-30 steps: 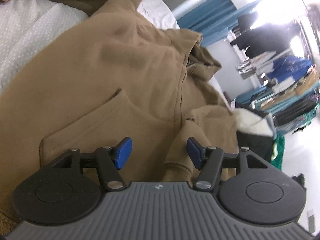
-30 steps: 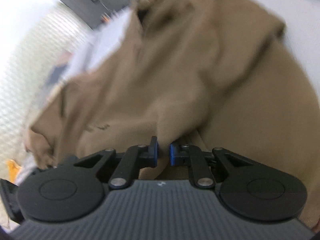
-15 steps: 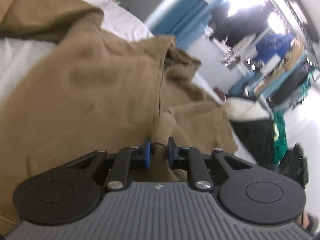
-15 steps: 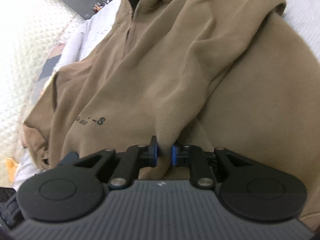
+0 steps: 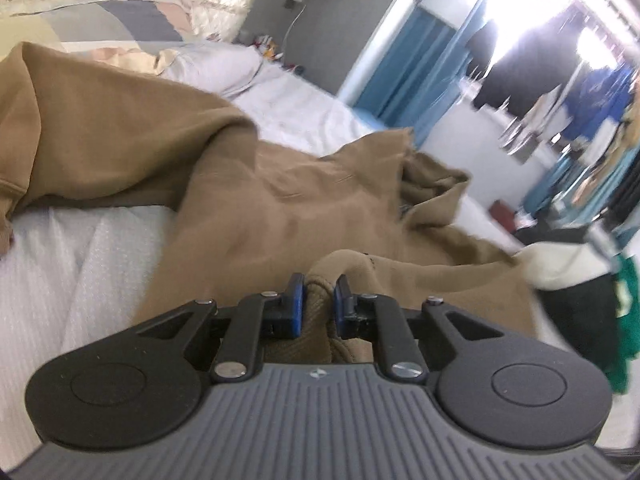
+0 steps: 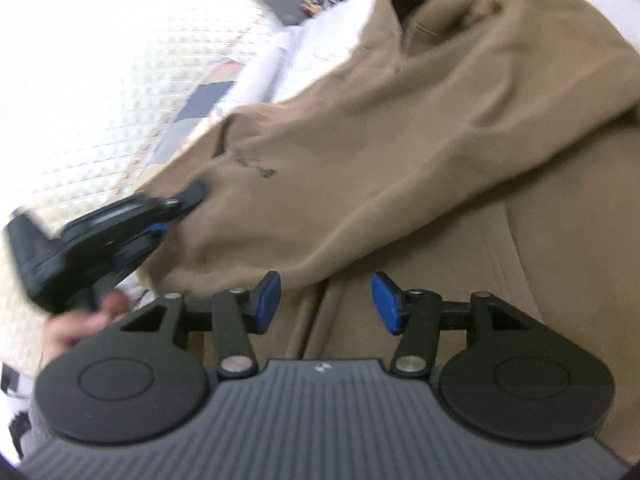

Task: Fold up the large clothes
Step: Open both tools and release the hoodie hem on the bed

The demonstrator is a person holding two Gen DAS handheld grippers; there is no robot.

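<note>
A large tan hoodie [image 5: 280,208] lies spread on a white bed; it also fills the right wrist view [image 6: 420,128], with small dark lettering on the chest. My left gripper [image 5: 318,300] is shut on the ribbed cuff [image 5: 318,312] of a sleeve and holds it above the body of the hoodie. My right gripper [image 6: 326,304] is open and empty just above the tan fabric, a folded sleeve running across in front of it. The left gripper [image 6: 120,228] shows at the left of the right wrist view, gripping fabric at the hoodie's edge.
White bed sheet [image 5: 72,264] shows at the left, with a pillow [image 5: 216,68] and quilted headboard [image 6: 100,92] behind. Dark and green clothes [image 5: 580,280] lie at the bed's right edge. Blue curtains and a clothes rack stand beyond.
My right gripper has opened and let go of the fabric it pinched. My left gripper, open a second ago, stays shut on the sleeve cuff and has lifted it up and back.
</note>
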